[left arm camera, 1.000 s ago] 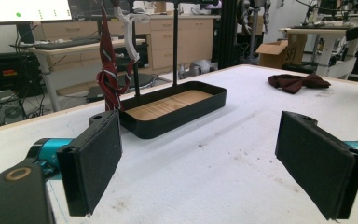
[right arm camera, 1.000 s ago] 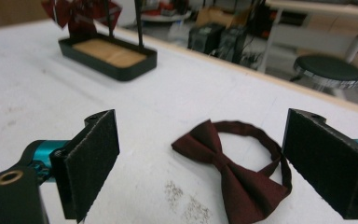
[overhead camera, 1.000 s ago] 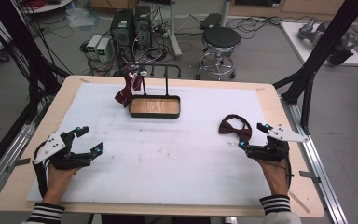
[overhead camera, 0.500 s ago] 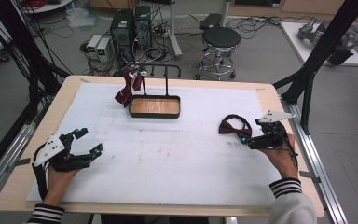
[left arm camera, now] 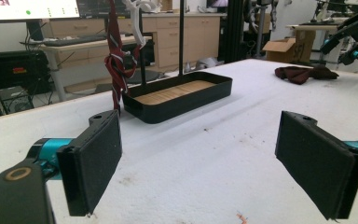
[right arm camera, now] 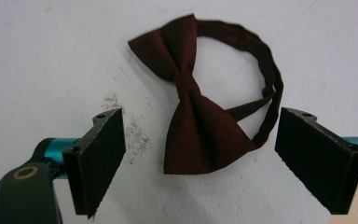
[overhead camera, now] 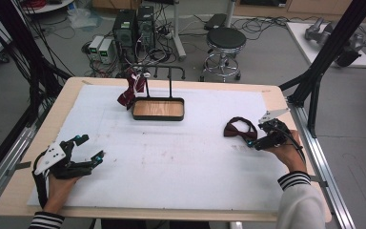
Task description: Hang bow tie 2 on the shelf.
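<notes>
A dark red bow tie [overhead camera: 238, 129] [right arm camera: 200, 116] with its neck band looped lies flat on the white table cover at the right. My right gripper [overhead camera: 254, 137] [right arm camera: 200, 172] hangs open just above it, and the near wing of the bow lies between the jaws. A striped dark red necktie [overhead camera: 130, 89] [left arm camera: 115, 65] hangs from a black stand with a wooden-bottomed tray [overhead camera: 158, 109] [left arm camera: 179, 94] at the back. My left gripper [overhead camera: 89, 148] [left arm camera: 198, 170] rests open at the front left, nothing between its pads. The bow tie [left arm camera: 303, 73] also lies far right in the left gripper view.
The white cover [overhead camera: 171, 162] spans most of the wooden table [overhead camera: 14, 191]. Black frame posts stand at the table's left and right. A stool [overhead camera: 225, 45] and computer boxes sit on the floor behind.
My right gripper has lifted, moved left and tipped down over the bow tie. My left gripper has stayed put.
</notes>
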{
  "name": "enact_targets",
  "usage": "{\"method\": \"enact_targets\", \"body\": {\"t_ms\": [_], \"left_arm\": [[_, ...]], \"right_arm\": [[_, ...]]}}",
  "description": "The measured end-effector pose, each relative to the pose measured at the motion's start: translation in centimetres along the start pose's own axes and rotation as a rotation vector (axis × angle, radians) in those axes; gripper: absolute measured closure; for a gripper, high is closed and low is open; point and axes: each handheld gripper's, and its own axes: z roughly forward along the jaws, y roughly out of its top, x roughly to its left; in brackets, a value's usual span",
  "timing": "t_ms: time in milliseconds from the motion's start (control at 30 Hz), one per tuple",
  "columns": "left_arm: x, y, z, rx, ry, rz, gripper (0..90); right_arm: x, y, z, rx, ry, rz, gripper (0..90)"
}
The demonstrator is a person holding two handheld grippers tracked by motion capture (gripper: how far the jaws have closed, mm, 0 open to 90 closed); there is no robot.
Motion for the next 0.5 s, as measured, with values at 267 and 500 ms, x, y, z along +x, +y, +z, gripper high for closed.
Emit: {"method": "enact_targets", "body": {"t_ms": [267, 500], "left_arm": [[-0.1, -0.1, 0.0, -0.015, 0.007, 0.008, 15.1], [-0.1, -0.3, 0.1, -0.02, 0.006, 0.001, 15.1]], "right_arm": [[-0.5, -0.2, 1.4, 0.06, 0.025, -0.01, 23.3], [-0.7, -0.3, 2.1, 0.102, 0.018, -0.023, 29.0]]}}
